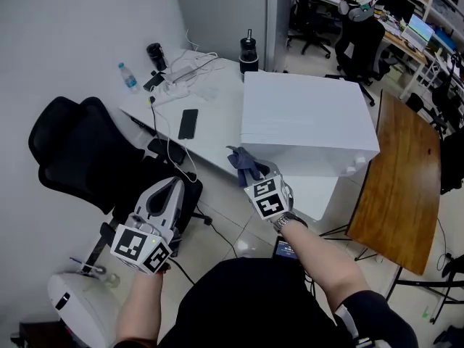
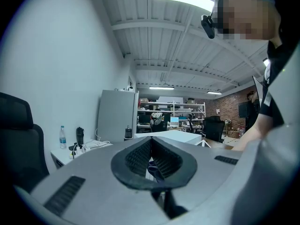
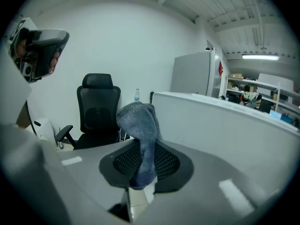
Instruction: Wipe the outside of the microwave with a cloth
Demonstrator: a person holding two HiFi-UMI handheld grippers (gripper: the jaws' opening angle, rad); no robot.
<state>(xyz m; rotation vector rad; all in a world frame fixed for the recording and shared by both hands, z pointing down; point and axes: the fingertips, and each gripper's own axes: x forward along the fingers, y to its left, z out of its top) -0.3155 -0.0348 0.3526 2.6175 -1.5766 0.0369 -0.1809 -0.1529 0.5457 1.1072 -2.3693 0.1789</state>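
While the cloth (image 3: 139,125) hangs pinched in the right gripper (image 3: 144,161), the microwave (image 1: 304,118) stands just ahead of its tips.
Cloth is grey-blue, soft, limp and light. It flops over the jaws and would likely bunch or slip, so a thick fold is the best hold, as now. Microwave is a plain white rigid box; its front corner is by the cloth, contact unclear. The left gripper (image 1: 165,198) has jaws pressed together on nothing, low and well apart. No brand, label or legible writing seen.
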